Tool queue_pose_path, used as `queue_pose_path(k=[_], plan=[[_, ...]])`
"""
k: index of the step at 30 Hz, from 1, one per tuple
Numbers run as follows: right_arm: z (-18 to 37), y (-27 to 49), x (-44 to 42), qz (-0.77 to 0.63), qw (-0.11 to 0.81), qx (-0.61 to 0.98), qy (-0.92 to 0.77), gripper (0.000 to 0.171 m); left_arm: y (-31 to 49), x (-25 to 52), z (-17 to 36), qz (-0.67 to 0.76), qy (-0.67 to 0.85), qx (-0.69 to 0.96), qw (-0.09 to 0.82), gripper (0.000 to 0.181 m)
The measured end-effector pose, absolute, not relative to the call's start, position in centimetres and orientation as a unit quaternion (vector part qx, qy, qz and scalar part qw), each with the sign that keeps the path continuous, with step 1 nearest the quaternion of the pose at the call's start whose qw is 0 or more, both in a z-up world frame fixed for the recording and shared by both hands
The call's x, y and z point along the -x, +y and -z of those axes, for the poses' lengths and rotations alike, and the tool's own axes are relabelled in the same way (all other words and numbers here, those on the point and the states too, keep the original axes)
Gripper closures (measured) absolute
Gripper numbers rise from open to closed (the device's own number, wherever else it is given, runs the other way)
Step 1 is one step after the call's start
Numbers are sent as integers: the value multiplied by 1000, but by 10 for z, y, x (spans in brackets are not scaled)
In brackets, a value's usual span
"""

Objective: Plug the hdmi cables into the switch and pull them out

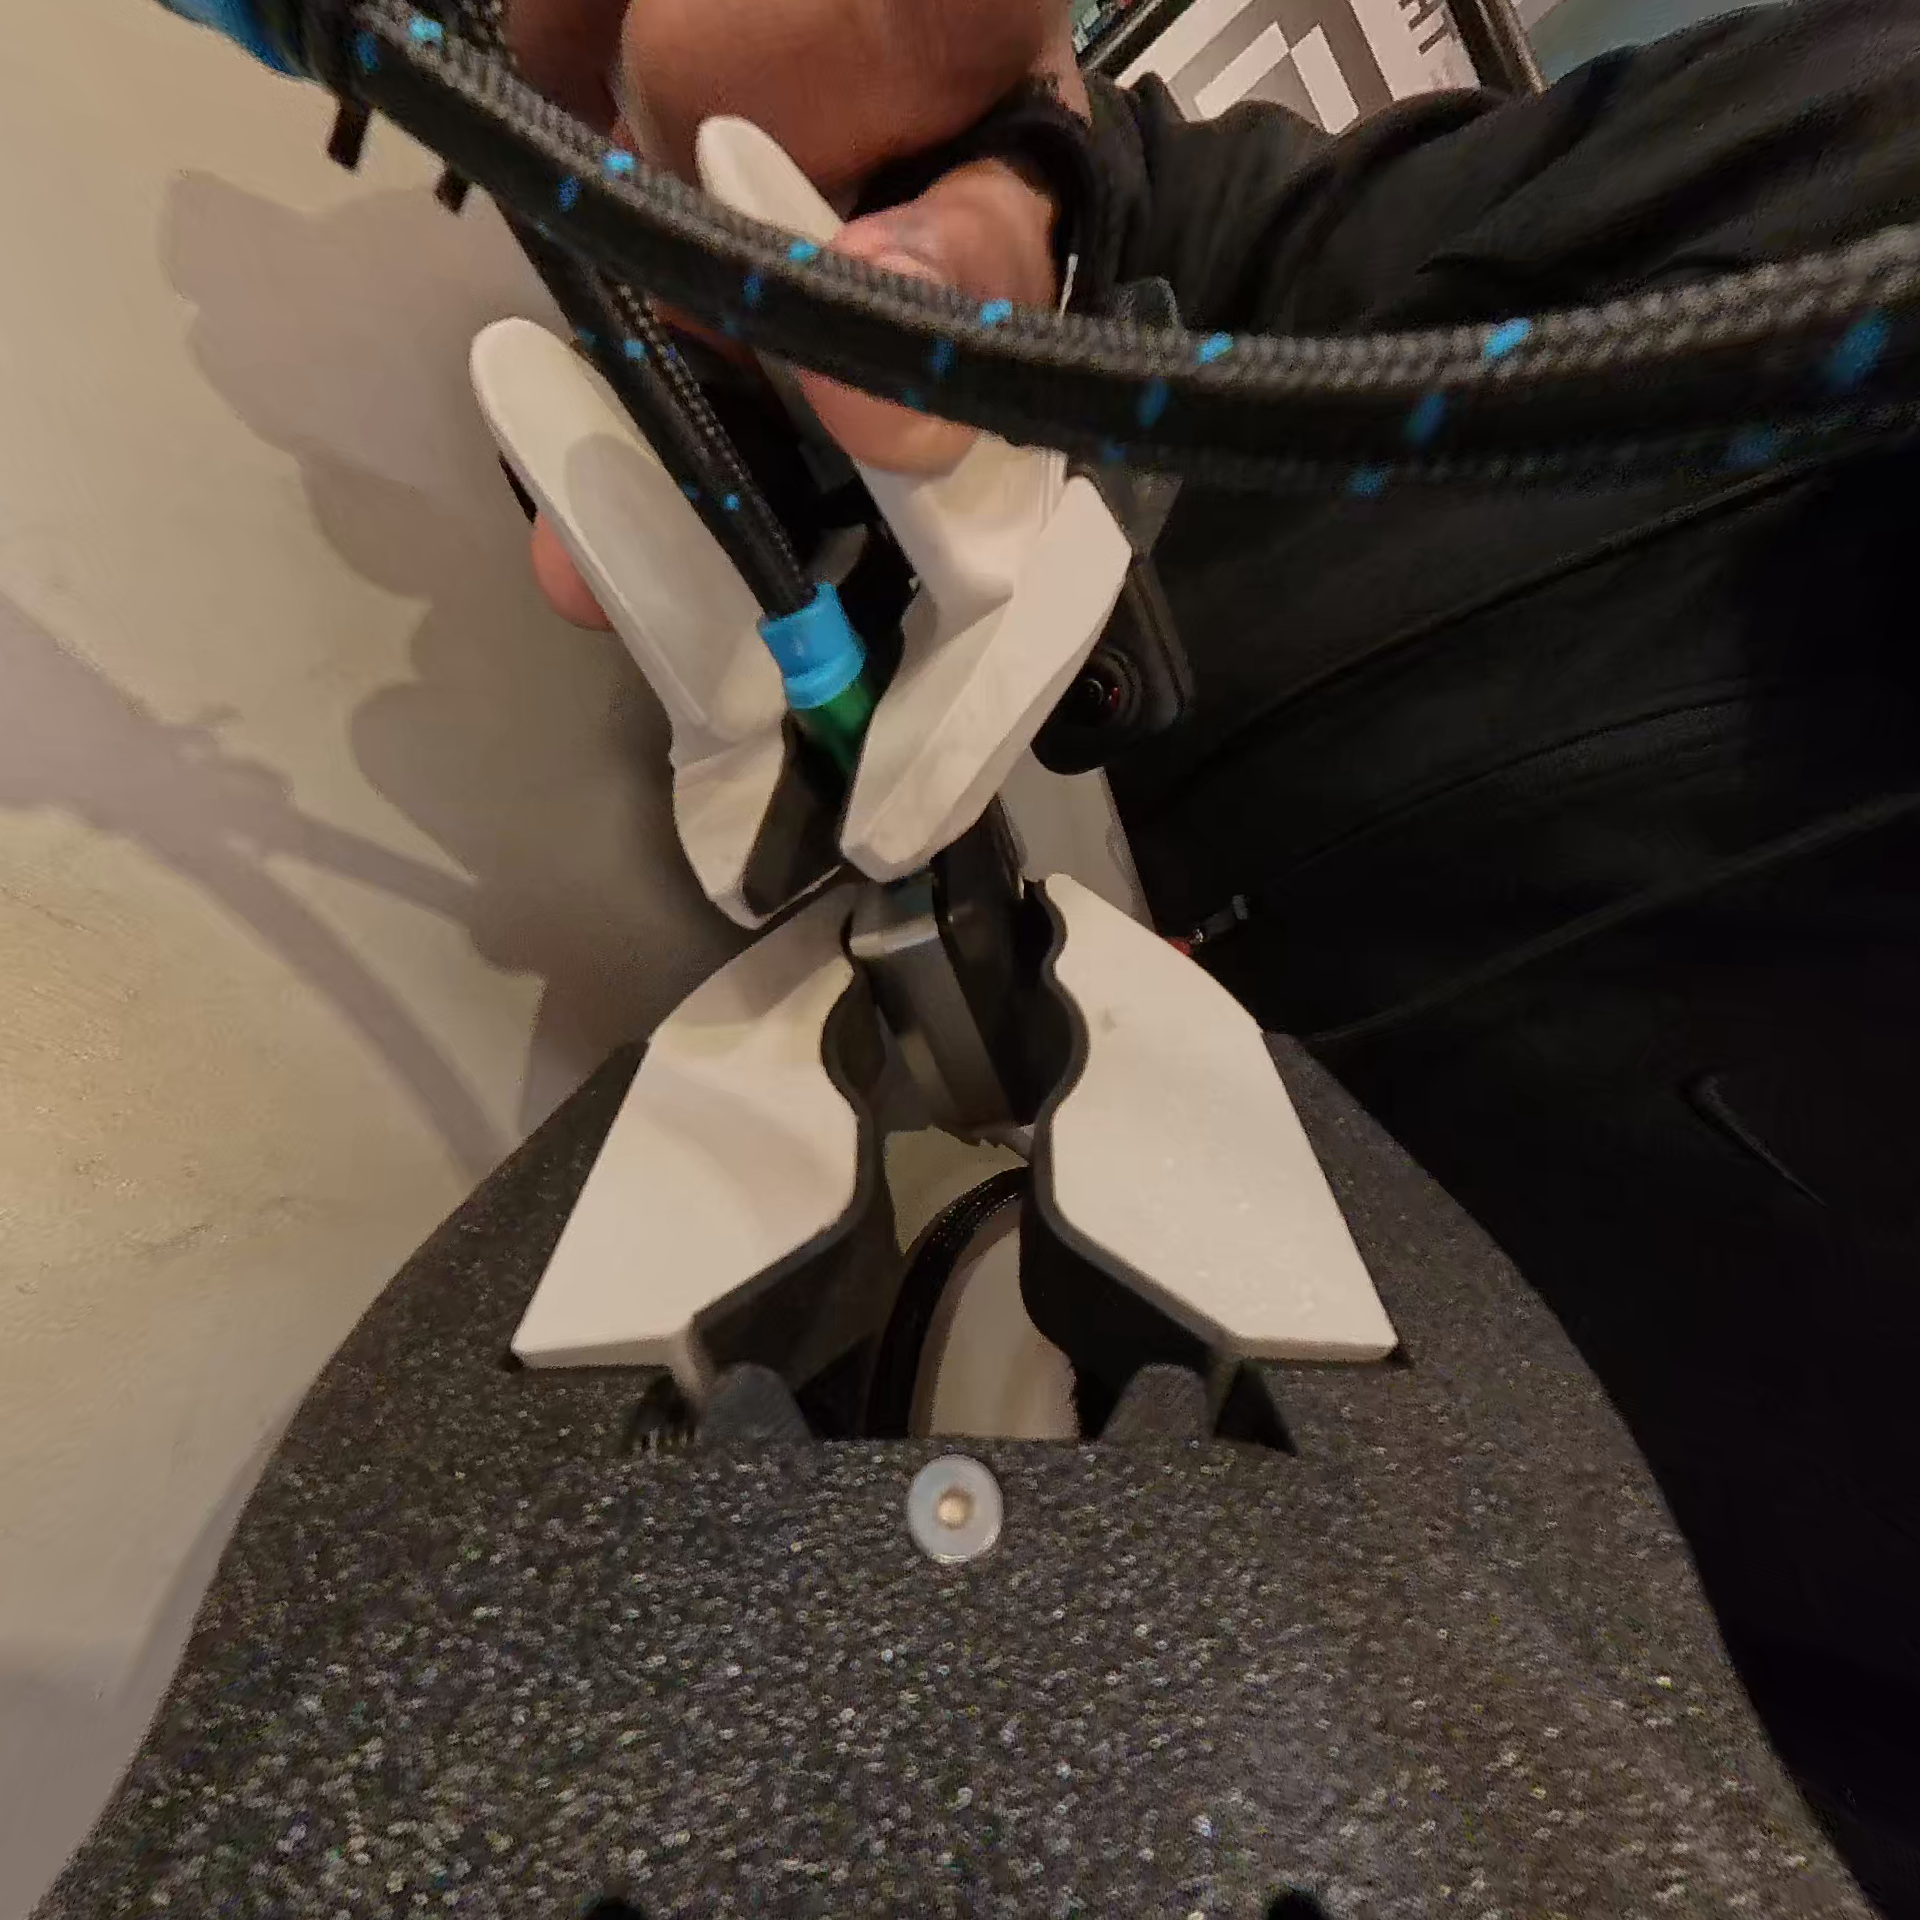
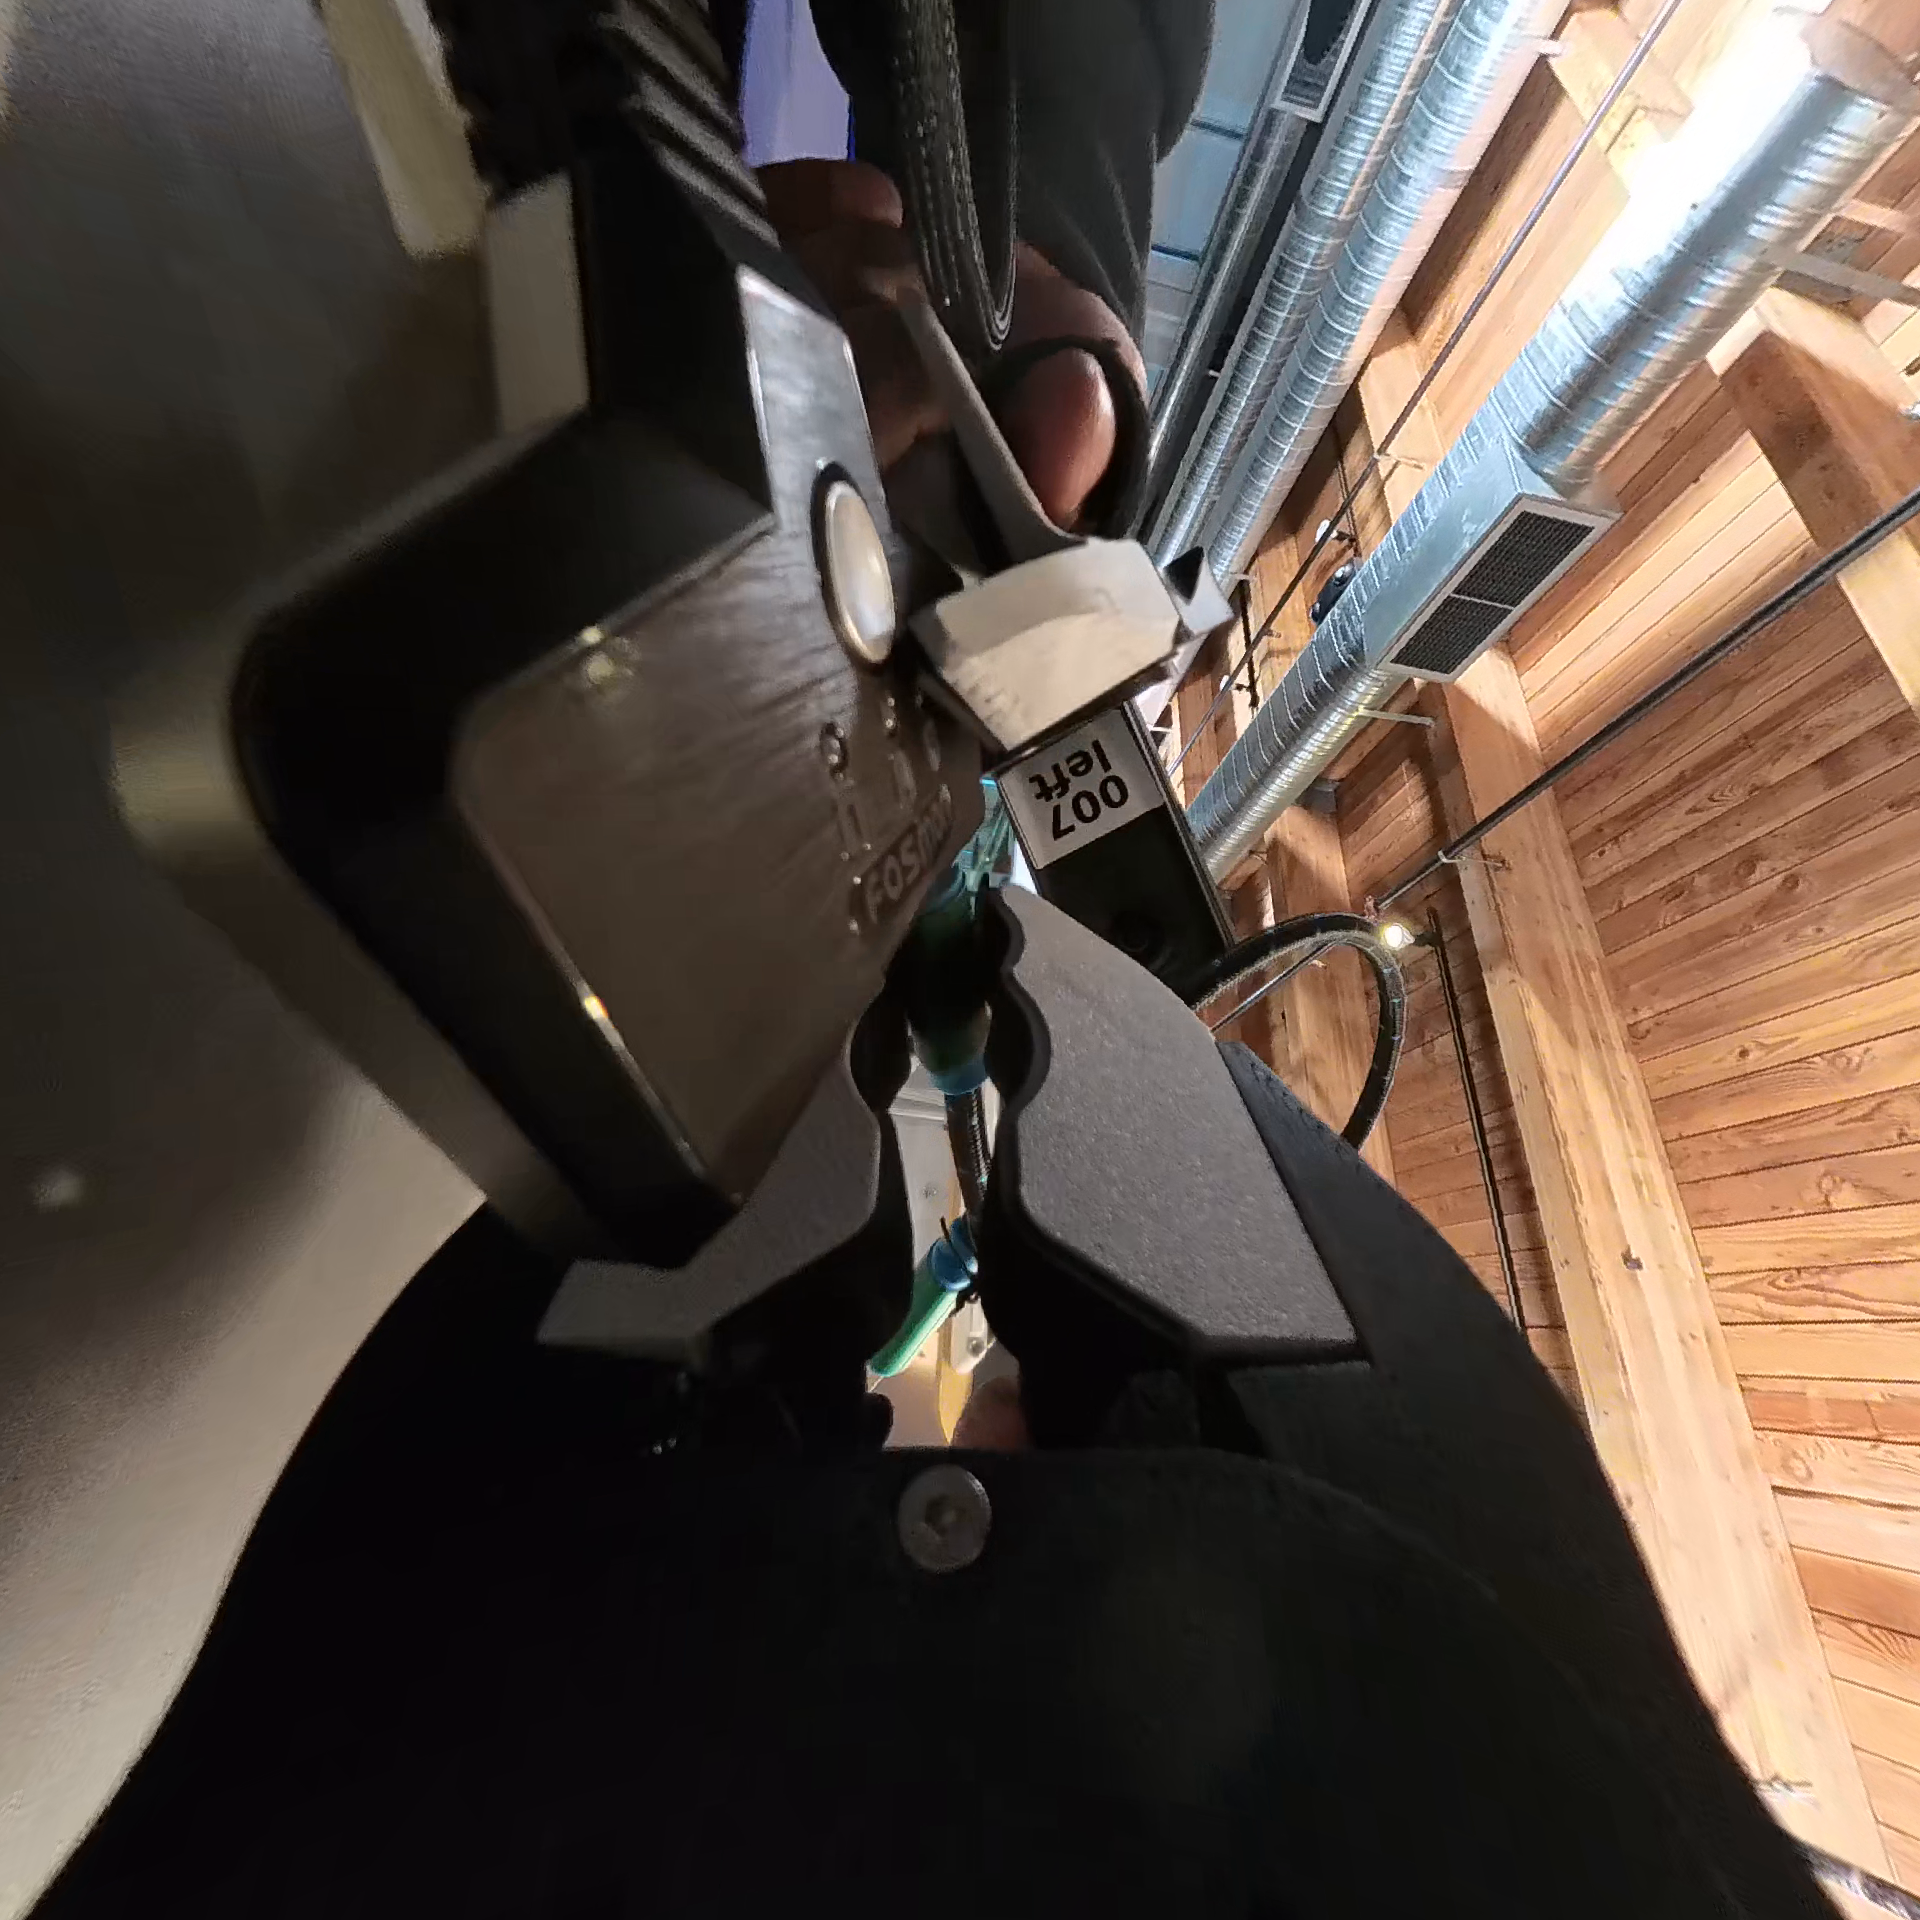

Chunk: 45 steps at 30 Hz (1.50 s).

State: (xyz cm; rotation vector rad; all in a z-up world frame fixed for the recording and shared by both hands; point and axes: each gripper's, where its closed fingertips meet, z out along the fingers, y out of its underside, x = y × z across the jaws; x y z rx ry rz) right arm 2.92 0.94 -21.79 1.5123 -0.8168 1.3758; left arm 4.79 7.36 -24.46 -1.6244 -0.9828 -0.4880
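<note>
My left gripper [image 1: 951,1023] clamps the smooth grey switch [image 1: 925,997] edge-on; my right gripper [image 1: 831,862], tilted in from above, pinches a green-shelled HDMI plug [image 1: 836,717] at its port, braided black-blue cable [image 1: 1039,353] looping overhead.

Beige wall [image 1: 208,623] — timber ceiling [image 2: 1662,1039], ducts [image 2: 1455,623]

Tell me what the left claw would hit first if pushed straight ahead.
Probably the right claw: it sits right past the grey switch the left claw holds, gripping the green-and-blue HDMI plug. Depth is uncertain.
</note>
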Motion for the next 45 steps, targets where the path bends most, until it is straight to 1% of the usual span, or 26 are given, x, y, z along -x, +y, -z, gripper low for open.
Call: queue_pose_path(k=[10,16,17,19,21,23,25,26,27,33,36,39,45], plan=[[220,-2,-38,-555,442,-615,-344,159,62,-58,246,202,-431,682,555,155],[230,-8,-33,-552,391,-603,-422,156,57,-52,251,194,-453,677,546,155],[233,-9,-32,-542,380,-606,-441,153,56,-52,253,193,-457,679,542,155],[243,-9,-30,-511,357,-618,-479,139,55,-50,254,196,-461,677,539,155],[251,-8,-28,-479,333,-634,-508,131,56,-51,254,197,-458,682,536,154],[256,-5,-28,-443,303,-652,-536,128,58,-51,254,199,-454,686,533,154],[259,-1,-27,-406,270,-668,-562,131,58,-51,255,198,-455,689,528,154],[258,-1,-27,-394,257,-668,-576,137,58,-50,255,195,-458,691,523,153],[256,-1,-26,-391,250,-664,-586,150,58,-50,256,191,-461,695,518,153],[258,4,-31,-392,230,-670,-588,152,60,-54,258,178,-456,713,502,151],[266,17,-37,-355,186,-683,-611,149,69,-54,259,186,-446,718,501,152],[270,25,-37,-317,170,-698,-619,149,75,-56,260,192,-435,728,493,152],[267,26,-31,-332,141,-707,-608,150,74,-51,260,187,-445,714,508,153]])
